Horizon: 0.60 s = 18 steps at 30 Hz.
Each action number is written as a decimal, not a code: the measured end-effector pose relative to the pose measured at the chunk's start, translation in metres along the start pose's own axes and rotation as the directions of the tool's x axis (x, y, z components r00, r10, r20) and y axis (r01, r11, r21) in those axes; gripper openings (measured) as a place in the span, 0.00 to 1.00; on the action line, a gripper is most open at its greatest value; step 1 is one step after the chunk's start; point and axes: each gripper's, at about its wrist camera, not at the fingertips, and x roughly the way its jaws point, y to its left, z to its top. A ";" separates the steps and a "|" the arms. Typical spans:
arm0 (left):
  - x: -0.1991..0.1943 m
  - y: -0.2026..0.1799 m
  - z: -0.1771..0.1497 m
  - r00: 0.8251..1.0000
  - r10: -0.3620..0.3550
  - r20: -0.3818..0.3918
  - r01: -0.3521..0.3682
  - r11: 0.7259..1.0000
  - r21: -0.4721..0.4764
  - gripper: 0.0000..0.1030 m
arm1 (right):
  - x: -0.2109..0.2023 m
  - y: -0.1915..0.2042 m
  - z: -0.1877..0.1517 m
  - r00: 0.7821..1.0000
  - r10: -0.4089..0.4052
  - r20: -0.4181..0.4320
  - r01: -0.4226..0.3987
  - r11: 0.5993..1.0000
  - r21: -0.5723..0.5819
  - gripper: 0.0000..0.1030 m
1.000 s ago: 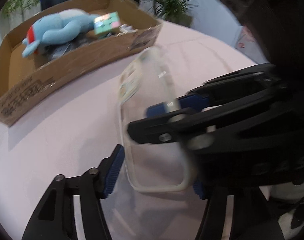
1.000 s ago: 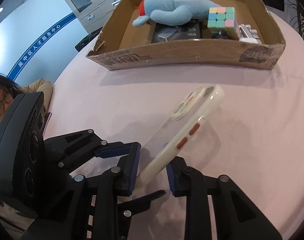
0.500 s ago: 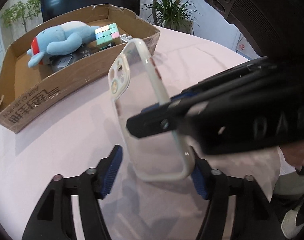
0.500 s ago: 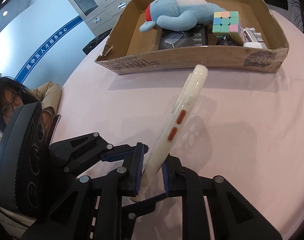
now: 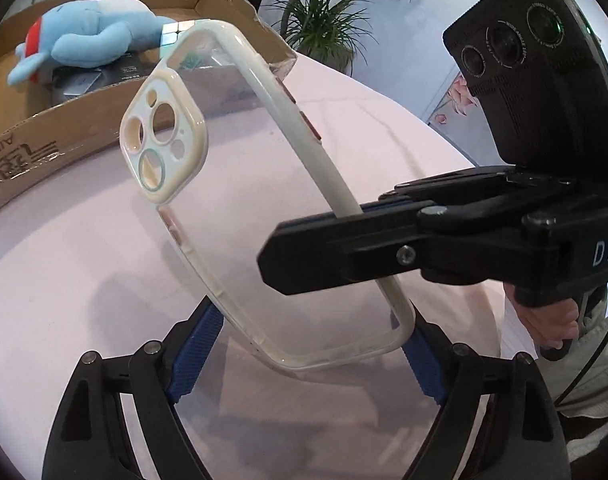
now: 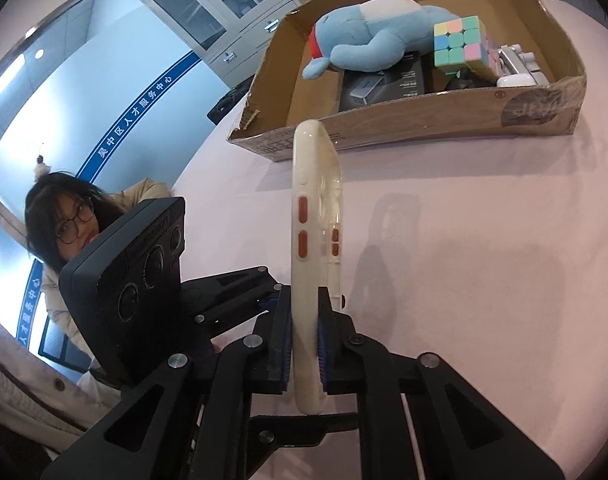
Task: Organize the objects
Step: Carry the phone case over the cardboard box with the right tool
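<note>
Toy (image 6: 371, 46), cube (image 6: 459, 42) and other bits already lie in the box (image 6: 423, 128); the case (image 6: 313, 248), pinched by the right gripper (image 6: 305, 350) above the table between the spread left gripper (image 5: 304, 360), is left to go in

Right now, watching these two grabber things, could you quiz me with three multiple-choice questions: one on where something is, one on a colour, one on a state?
1. Where is the puzzle cube?
A. on the table
B. in the cardboard box
C. in a gripper

2. What colour is the plush toy?
A. blue
B. green
C. yellow

3. How is the phone case held?
A. lying flat on the table
B. clamped by the right gripper
C. inside the box

Answers: B, the cube sits beside the plush in the box; A, its body is light blue; B, both pads press its edge while the left gripper stands open.
</note>
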 end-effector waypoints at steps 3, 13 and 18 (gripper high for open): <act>-0.001 0.003 0.004 1.000 0.015 0.010 -0.014 1.000 -0.018 0.80 | 0.000 -0.004 -0.001 1.000 0.024 -0.017 -0.024 1.000 -0.004 0.08; -0.010 0.000 0.018 0.993 0.103 0.051 -0.104 0.994 0.017 0.77 | -0.001 0.008 0.009 1.000 -0.007 -0.028 0.005 0.996 -0.088 0.08; -0.022 0.005 0.034 0.986 0.154 0.070 -0.157 0.986 0.047 0.77 | 0.001 0.015 0.023 1.000 -0.012 -0.023 0.010 0.993 -0.118 0.08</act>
